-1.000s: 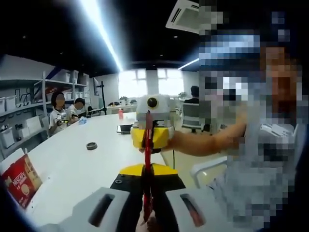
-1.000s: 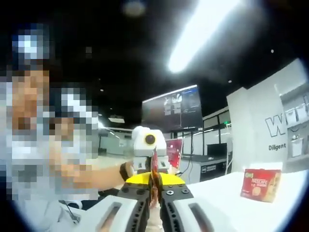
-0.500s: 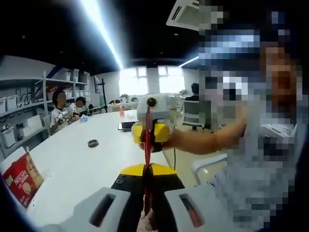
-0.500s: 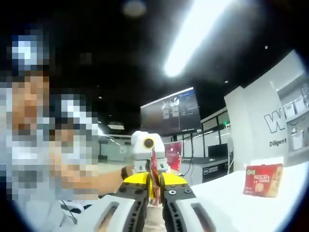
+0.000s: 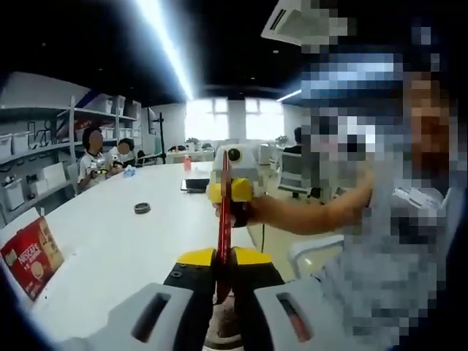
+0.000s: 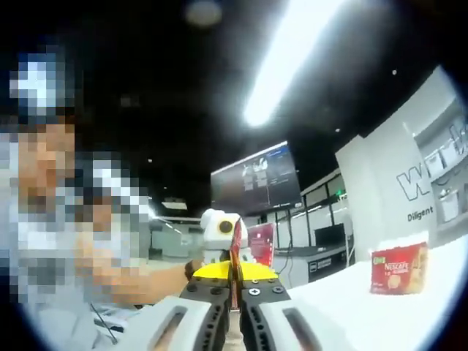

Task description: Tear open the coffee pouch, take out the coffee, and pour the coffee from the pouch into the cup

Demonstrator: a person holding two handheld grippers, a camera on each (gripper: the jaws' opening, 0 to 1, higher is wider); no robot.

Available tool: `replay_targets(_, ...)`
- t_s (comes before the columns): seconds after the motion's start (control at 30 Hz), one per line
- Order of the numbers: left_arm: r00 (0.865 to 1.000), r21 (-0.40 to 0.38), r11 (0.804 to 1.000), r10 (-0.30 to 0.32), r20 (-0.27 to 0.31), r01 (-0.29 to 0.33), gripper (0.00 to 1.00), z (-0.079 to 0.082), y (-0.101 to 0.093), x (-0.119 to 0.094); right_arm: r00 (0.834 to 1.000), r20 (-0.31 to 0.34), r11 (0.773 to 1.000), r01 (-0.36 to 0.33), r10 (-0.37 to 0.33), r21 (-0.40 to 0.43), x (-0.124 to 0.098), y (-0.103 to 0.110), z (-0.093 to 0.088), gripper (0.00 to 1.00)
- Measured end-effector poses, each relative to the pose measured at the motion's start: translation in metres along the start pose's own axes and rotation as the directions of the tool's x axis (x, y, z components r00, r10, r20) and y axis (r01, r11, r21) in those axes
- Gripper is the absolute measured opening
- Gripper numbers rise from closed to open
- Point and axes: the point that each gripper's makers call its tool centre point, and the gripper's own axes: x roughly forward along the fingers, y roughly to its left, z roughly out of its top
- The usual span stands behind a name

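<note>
The coffee pouch (image 5: 224, 219) was held edge-on, clamped by the left gripper (image 5: 222, 281) and the right gripper (image 6: 235, 289). A red Nescafé box (image 5: 31, 256) was noted near the table (image 5: 124, 248) edge.

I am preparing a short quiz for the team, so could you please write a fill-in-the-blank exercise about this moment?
1. The thin red coffee pouch is clamped at both ends, by the left gripper and the ____ gripper.
2. The red Nescafe box rests on the ____ table.
3. In the right gripper view, the red box lies to the ____ of the right gripper.

Missing words: right; white; right
</note>
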Motion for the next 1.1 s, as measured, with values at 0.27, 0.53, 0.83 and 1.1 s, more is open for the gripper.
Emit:
replay_targets(0.27, 0.998, 0.022, 1.0, -0.003, -0.058, 0.004, 0.04, -0.012, 0.001, 0.002, 1.0, -0.008, 1.0, 0.011, -0.011, 0.004, -0.003, -0.002, -0.012, 0.09)
replay_targets(0.53, 0.999, 0.012, 1.0, 0.02, -0.051, -0.019, 0.12, -0.01, 0.006, 0.002, 0.999, 0.028, 1.0, 0.028, -0.028, -0.003, -0.009, 0.001, -0.012, 0.03)
replay_targets(0.83, 0.999, 0.028, 0.999, 0.021, -0.05, -0.019, 0.04, -0.017, 0.009, -0.003, 0.995, 0.092, 0.998, 0.028, -0.033, 0.051, -0.01, 0.003, -0.023, 0.03)
replay_targets(1.1, 0.996, 0.024, 0.999, 0.024, -0.087, -0.022, 0.06, -0.017, 0.012, -0.002, 0.996, 0.077, 0.998, 0.036, -0.039, 0.044, -0.013, 0.002, -0.024, 0.03)
